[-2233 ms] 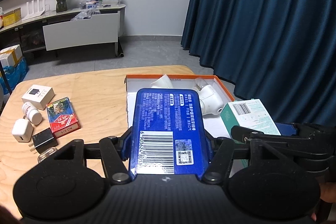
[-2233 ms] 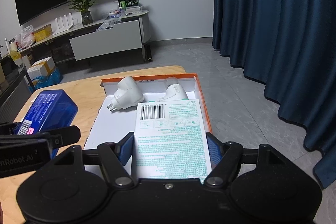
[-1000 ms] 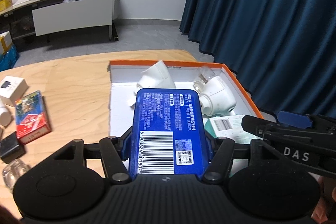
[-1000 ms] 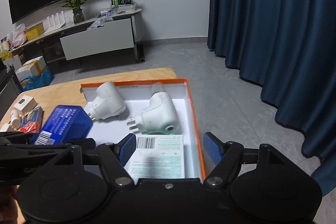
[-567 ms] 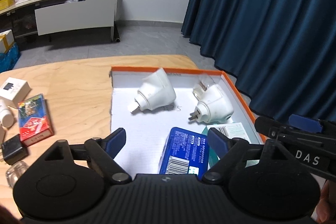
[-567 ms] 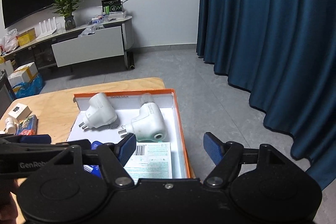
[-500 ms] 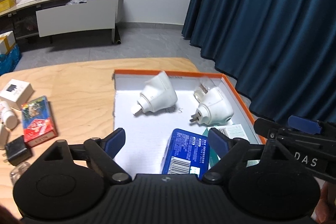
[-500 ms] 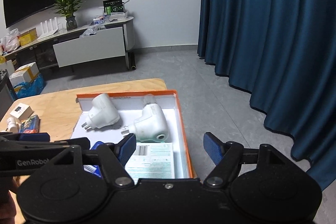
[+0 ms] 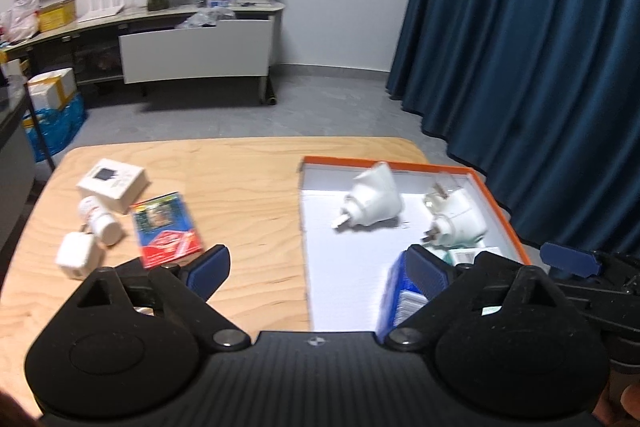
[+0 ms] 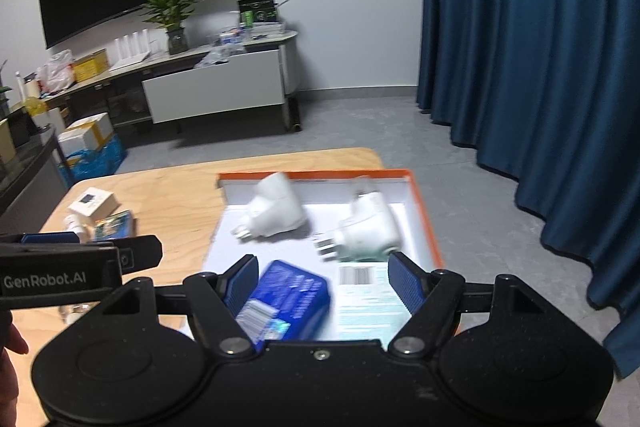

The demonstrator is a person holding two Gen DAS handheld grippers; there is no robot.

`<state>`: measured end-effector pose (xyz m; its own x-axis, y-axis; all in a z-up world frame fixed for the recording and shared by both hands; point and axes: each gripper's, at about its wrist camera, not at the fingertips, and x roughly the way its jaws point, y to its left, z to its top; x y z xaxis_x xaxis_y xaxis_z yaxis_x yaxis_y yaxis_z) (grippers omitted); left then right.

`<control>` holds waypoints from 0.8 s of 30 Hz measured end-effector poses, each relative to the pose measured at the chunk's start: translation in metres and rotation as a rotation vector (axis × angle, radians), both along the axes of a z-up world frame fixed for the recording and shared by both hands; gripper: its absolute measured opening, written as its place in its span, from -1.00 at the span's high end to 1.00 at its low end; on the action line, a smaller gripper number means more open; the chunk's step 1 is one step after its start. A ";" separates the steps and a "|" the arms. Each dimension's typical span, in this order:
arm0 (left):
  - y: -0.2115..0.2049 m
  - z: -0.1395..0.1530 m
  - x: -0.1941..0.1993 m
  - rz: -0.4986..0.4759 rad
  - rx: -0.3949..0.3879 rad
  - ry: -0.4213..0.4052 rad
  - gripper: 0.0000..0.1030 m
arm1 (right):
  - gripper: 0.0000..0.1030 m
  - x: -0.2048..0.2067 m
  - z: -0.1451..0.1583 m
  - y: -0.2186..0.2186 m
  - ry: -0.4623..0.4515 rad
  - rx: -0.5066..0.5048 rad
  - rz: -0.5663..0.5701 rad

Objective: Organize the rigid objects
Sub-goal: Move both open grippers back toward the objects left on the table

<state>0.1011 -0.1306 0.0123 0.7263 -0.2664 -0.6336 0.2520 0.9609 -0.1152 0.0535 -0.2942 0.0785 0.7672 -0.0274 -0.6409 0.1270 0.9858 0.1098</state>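
The left gripper [image 9: 318,267], matte black plastic with ribbed blue pads, has its jaws spread wide; they have just been opening, and nothing sits between them but bare table. The right gripper [image 10: 322,279], of the same build, is also spread and grips nothing, its pads hanging over the tray's near end.

At twelve o'clock from the right gripper lies a shallow rectangular cardboard tray [image 10: 424,211], orange outside and white inside. In its near end rest a glossy blue box [image 10: 288,301] with a barcode and, just beside it at three o'clock, a flat white-and-teal carton [image 10: 366,301]. Farther in lie two rounded white plug adapters [image 10: 276,213] and [image 10: 370,227], prongs pointing toward the cameras.

At ten o'clock from the left gripper, on the pale wooden table [image 9: 240,171], lie a red card pack [image 9: 166,229], a white cylindrical bottle [image 9: 100,221], a square white box [image 9: 112,183] and a white charger cube [image 9: 76,255].
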 end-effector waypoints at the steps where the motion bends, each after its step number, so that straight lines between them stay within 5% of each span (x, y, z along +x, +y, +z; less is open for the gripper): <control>1: 0.004 0.000 0.000 0.008 0.002 0.000 -0.88 | -0.68 0.001 0.000 0.005 0.001 0.005 0.008; 24: 0.097 -0.002 -0.004 0.171 0.009 -0.005 -0.89 | -0.68 0.023 -0.006 0.118 0.020 0.015 0.224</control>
